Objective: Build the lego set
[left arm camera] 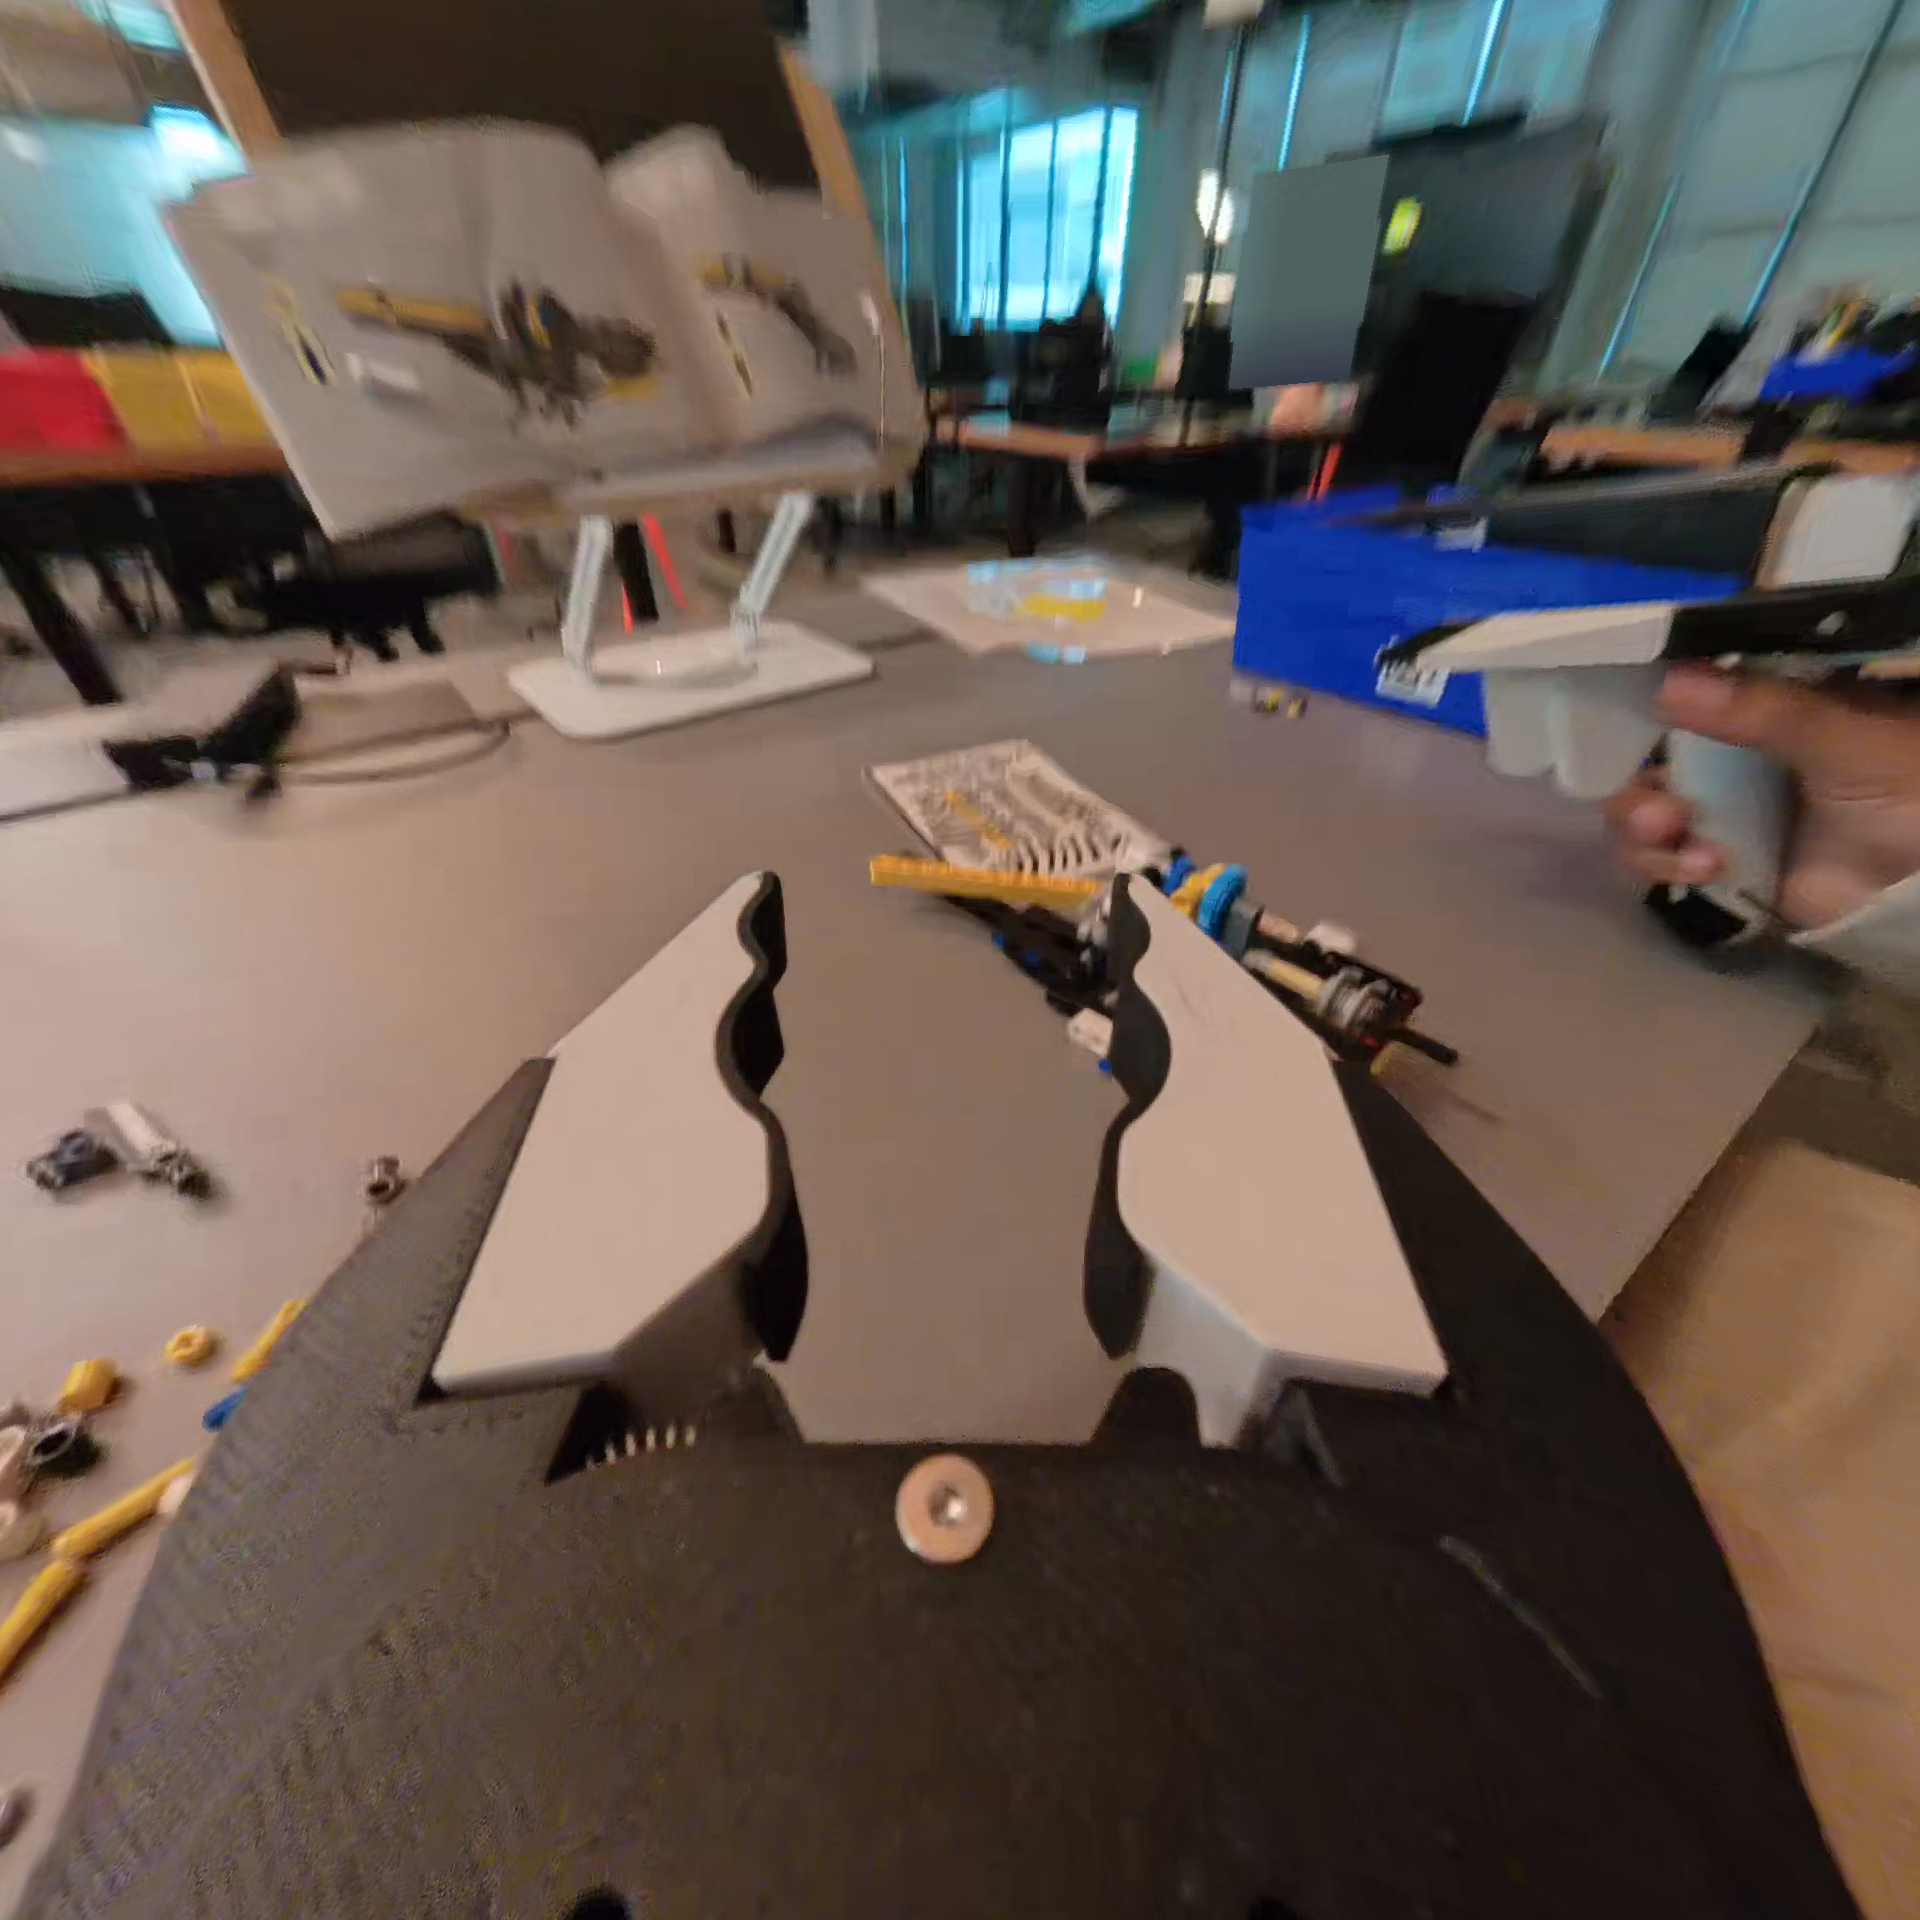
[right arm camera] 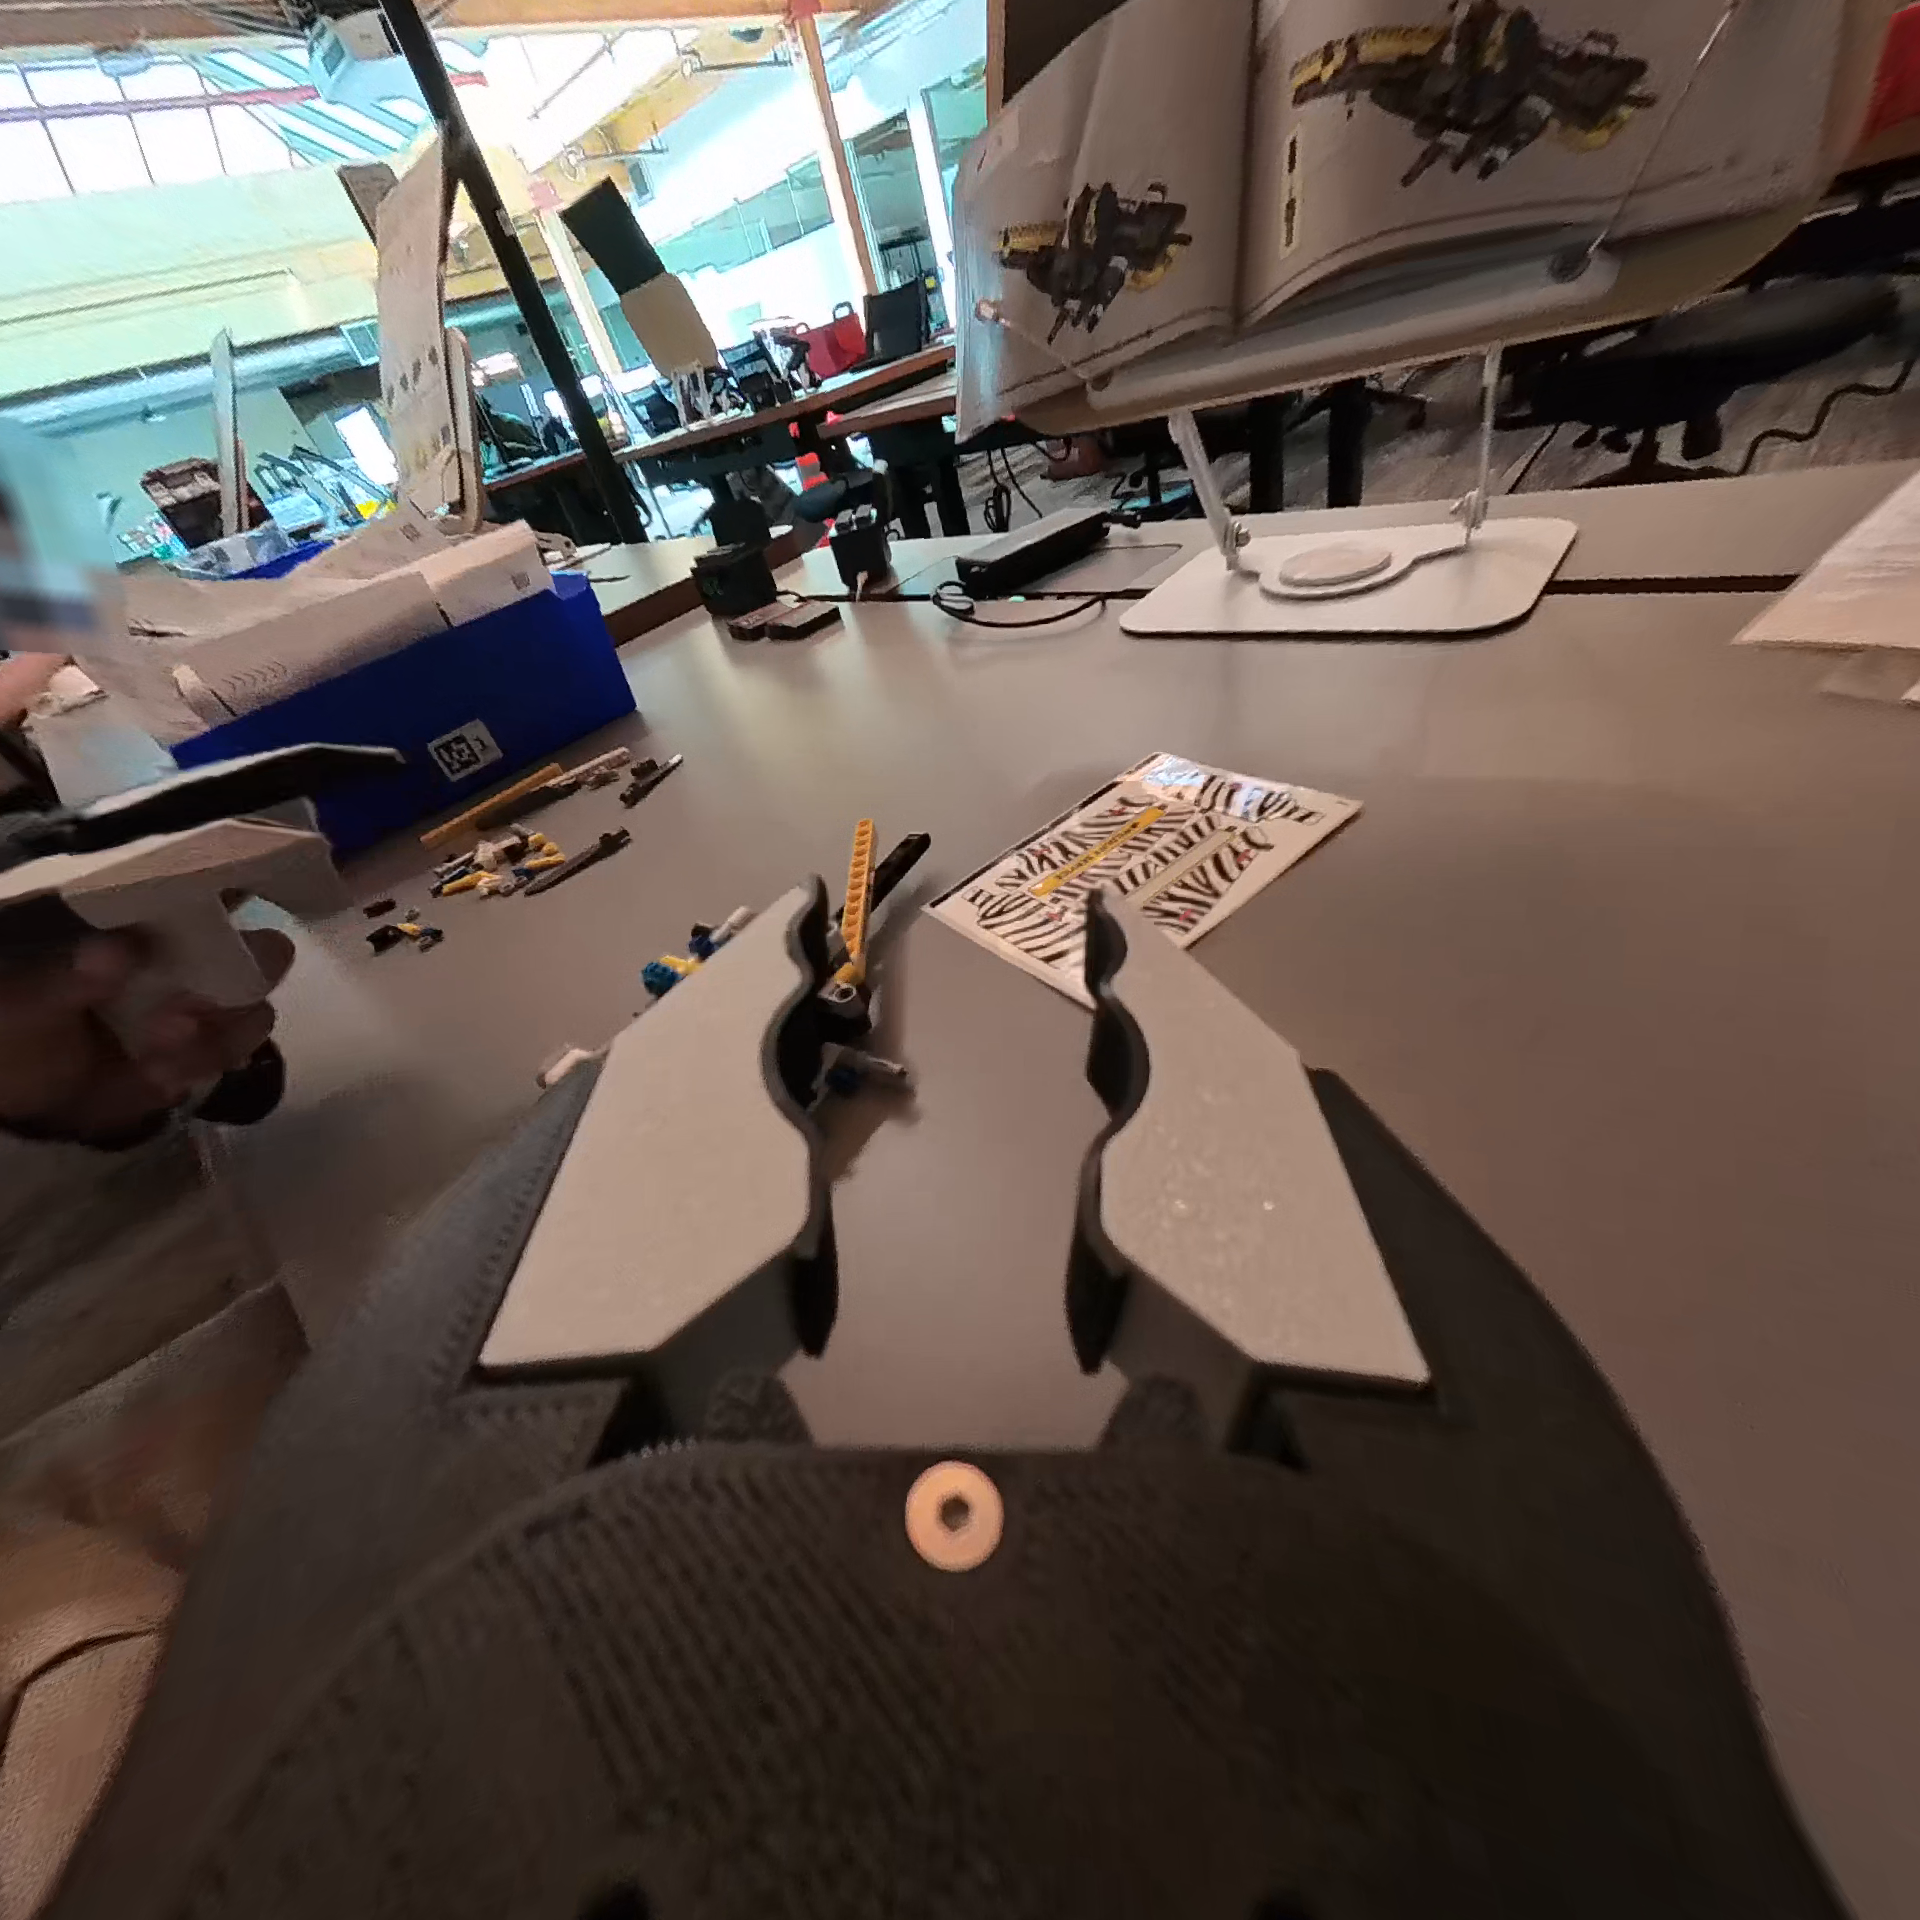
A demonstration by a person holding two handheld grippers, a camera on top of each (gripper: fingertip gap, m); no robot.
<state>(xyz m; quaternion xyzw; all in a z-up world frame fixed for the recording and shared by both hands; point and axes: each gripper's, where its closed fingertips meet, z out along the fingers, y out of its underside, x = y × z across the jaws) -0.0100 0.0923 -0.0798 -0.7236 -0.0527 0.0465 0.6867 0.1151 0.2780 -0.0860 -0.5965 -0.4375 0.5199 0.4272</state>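
Note:
A partly built lego assembly (left arm camera: 1278, 961) of black, yellow and blue parts lies on the grey table, just beyond my left gripper's right finger. My left gripper (left arm camera: 945, 894) is open and empty above the table. In the right wrist view the same assembly (right arm camera: 857, 966), with its yellow beam, lies at the left fingertip of my right gripper (right arm camera: 951, 914), which is open and empty. The right gripper also shows in the left wrist view (left arm camera: 1538, 634), held by a hand. Loose lego pieces (left arm camera: 94, 1392) lie at the left; they also show in the right wrist view (right arm camera: 499, 857).
An open instruction book (right arm camera: 1351, 177) stands on a white stand (right arm camera: 1340, 582) at the back. A striped sticker sheet (right arm camera: 1143, 862) lies beside the assembly. A blue bin (right arm camera: 416, 717) sits at the table's side. Cables and black adapters (right arm camera: 1029, 561) lie behind.

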